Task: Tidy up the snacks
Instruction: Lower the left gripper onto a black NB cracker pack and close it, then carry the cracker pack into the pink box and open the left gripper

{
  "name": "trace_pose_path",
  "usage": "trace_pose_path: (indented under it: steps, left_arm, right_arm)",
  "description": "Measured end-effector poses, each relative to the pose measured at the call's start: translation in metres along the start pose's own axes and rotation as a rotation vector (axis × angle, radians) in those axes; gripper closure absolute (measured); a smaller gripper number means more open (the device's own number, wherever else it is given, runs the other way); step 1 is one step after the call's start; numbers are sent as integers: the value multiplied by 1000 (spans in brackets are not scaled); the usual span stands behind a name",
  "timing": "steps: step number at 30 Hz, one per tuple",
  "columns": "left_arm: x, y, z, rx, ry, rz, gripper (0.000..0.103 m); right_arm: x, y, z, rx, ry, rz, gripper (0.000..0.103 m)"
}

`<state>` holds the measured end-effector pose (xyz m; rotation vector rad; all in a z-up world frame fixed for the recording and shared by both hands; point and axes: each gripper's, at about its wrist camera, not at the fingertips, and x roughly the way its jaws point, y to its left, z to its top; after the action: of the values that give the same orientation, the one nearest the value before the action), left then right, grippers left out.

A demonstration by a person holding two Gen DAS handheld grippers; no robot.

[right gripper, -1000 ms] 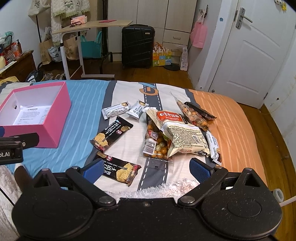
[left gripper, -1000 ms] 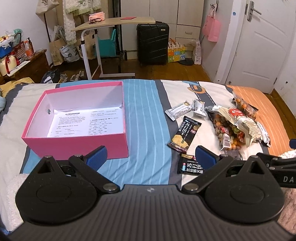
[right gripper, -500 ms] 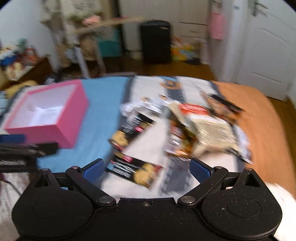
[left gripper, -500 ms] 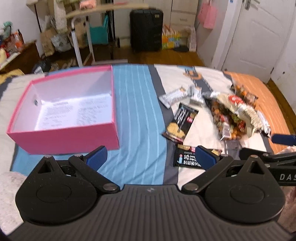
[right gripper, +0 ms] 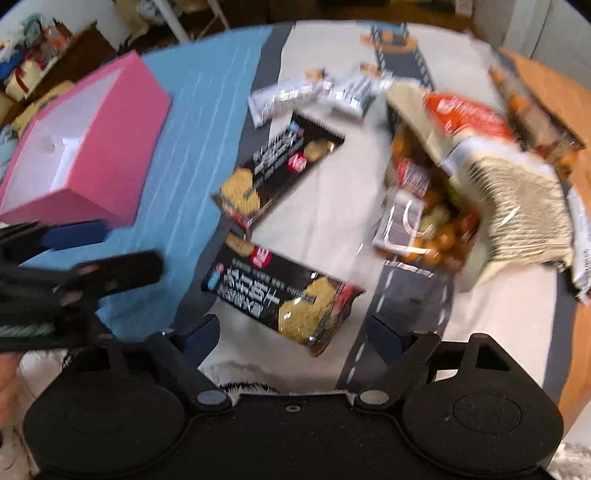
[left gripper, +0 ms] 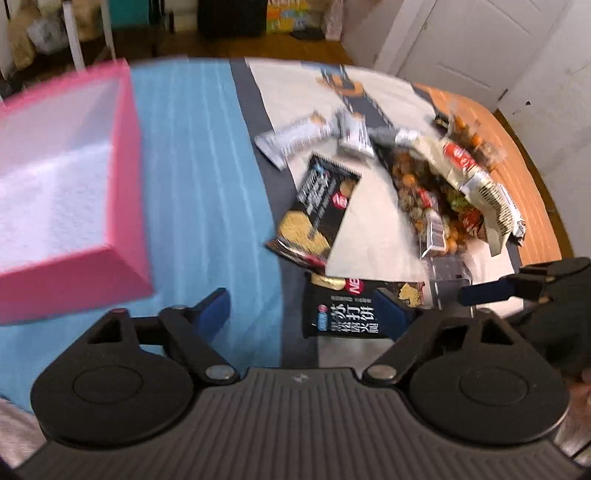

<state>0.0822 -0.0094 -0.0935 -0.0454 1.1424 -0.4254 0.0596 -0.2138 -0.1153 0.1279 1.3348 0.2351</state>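
A pink box (left gripper: 74, 177) with a white inside lies open on the bed at the left; it also shows in the right wrist view (right gripper: 85, 147). Snacks lie to its right: two black cracker packets (left gripper: 317, 214) (left gripper: 347, 314), two silver bars (left gripper: 295, 140), a clear bag of mixed sweets (left gripper: 436, 206) and a beige packet (left gripper: 469, 170). My left gripper (left gripper: 306, 314) is open, low over the bed beside the near black packet. My right gripper (right gripper: 291, 336) is open, just above the near black packet (right gripper: 280, 295). Both views are blurred.
The bed cover has blue (left gripper: 207, 184), grey, white and orange (left gripper: 524, 155) bands. A white door (left gripper: 461, 40) stands at the back right. A wooden floor with bags and a table leg (left gripper: 70, 33) lies beyond the bed. The left gripper shows in the right wrist view (right gripper: 70, 258).
Both grippers have dropped and moved forward towards the snacks. The near black cracker packet now sits much closer to both. Jaws stay open.
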Motion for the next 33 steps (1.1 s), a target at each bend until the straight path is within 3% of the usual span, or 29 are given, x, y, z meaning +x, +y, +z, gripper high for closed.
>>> trace_pose_path:
  steps: [6, 10, 13, 16, 23, 27, 33]
  left_arm:
    - [41, 13, -3, -96, 63, -149, 41]
    - [59, 17, -4, -131, 85, -183, 47]
    - [73, 20, -6, -155, 115, -209, 55]
    - [78, 19, -10, -161, 112, -220, 57]
    - [69, 12, -15, -132, 106, -225, 57]
    - [55, 17, -19, -147, 95, -235, 57]
    - [14, 22, -25, -132, 38, -215, 56]
  right_arm:
    - [30, 2, 4, 17, 117, -75, 13]
    - [51, 4, 10, 66, 147, -78, 11]
    - [65, 15, 12, 49, 165, -131, 9]
    - [61, 24, 8, 6, 139, -145, 11]
    - [37, 61, -17, -108, 46, -209, 28]
    - [22, 90, -36, -216, -22, -253, 28]
    - [-22, 117, -59, -280, -133, -202, 27]
